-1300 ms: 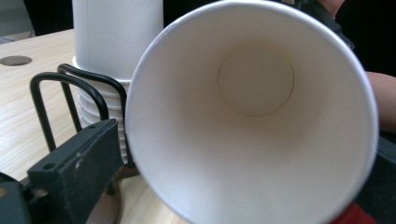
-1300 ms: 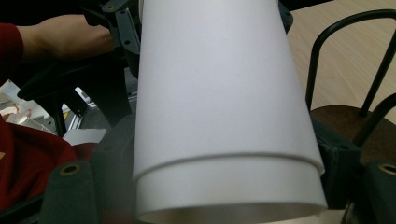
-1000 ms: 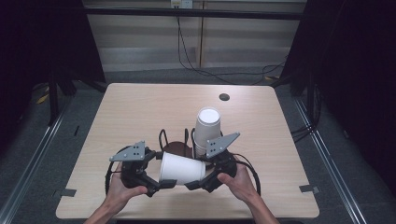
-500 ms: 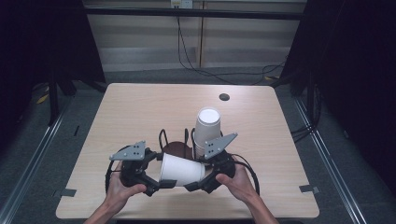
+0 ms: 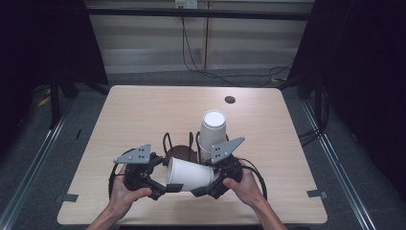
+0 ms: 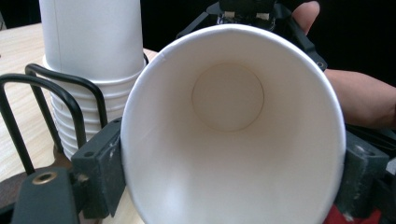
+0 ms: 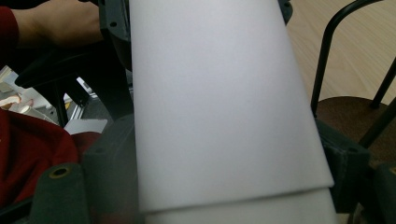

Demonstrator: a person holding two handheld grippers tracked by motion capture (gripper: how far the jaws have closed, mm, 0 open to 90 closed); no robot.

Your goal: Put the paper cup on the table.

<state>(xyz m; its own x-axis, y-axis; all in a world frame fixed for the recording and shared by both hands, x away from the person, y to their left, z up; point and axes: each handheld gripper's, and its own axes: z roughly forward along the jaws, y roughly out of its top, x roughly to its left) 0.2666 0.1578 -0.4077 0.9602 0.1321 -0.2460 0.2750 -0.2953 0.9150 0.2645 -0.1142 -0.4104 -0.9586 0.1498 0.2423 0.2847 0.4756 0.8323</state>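
A white paper cup (image 5: pixel 189 173) is held on its side just above the near part of the worktop (image 5: pixel 143 110), between the left gripper (image 5: pixel 158 184) and the right gripper (image 5: pixel 203 187). Its open mouth is turned toward the left gripper, and its base toward the right one.

In the left gripper view the cup's rim (image 6: pixel 233 32) is seen head-on, with a black finger (image 6: pixel 100 172) set against each side of the wall near the mouth. These fingers have just been closing, with the cup between them, and now stand about half open, pressed on the wall. In the right gripper view the narrower end of the cup (image 7: pixel 219 102) is clasped between the two fingers (image 7: pixel 343 163), which appear to be touching its sides.

Just behind the held cup, a stack of white cups (image 5: pixel 212 134) stands upside down in a black wire holder (image 5: pixel 179 143) with a dark round base.

The cup is judged to be very light, thin-walled and easily crushed, and fairly smooth. The rolled rim and the base are likely the stiffest parts, so a hold close to either is preferred over the soft middle wall. Only a light squeeze is called for, since more would probably push the mouth out of round.
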